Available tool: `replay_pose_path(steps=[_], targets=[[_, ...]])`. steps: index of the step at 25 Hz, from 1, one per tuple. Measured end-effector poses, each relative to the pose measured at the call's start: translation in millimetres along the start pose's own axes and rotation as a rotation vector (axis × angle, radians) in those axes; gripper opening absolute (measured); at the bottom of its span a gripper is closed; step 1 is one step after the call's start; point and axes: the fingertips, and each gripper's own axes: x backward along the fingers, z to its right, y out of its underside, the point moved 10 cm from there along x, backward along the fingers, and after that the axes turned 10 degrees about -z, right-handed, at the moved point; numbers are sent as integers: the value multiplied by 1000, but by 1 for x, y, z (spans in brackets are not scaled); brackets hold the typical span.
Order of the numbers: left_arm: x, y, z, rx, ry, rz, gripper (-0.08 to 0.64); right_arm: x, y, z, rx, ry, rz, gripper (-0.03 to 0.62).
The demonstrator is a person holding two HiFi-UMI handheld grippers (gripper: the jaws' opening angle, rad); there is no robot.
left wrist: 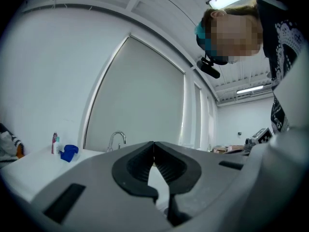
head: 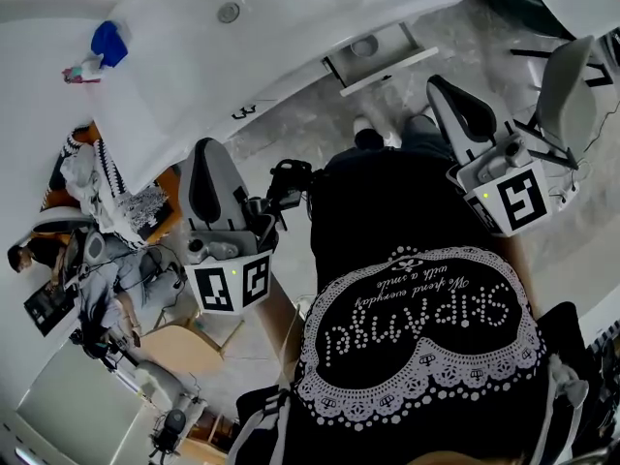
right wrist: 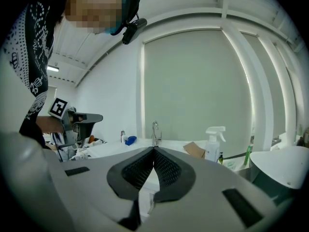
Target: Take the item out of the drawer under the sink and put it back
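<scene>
The left tongs (head: 205, 163) and right tongs (head: 453, 100) were by the black shirt (head: 387, 211), well apart from the sink's (head: 242, 46) drawer (head: 380, 54).

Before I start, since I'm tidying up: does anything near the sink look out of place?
The drawer under the white counter stands pulled open with a round thing inside; nothing looks spilled or broken.

Floor (head: 291, 129): open passage at 12 o'clock, nothing standing on it.
Drawer (head: 383, 61): pulled out at 1 o'clock, reachable from above.
Bench (head: 194, 76): blue item (head: 108, 43) at 10 o'clock.
Clutter heap (head: 107, 201): blocks 9 o'clock.
</scene>
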Motion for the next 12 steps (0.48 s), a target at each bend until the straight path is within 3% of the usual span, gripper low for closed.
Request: replay_pose_path(steps=[8, 12], targets=[[7, -6, 19, 21, 30, 13, 6, -4, 2, 3, -19, -26, -19, 18], [17, -2, 49, -44, 55, -17, 6, -4, 5, 2, -21, -64, -17, 18]])
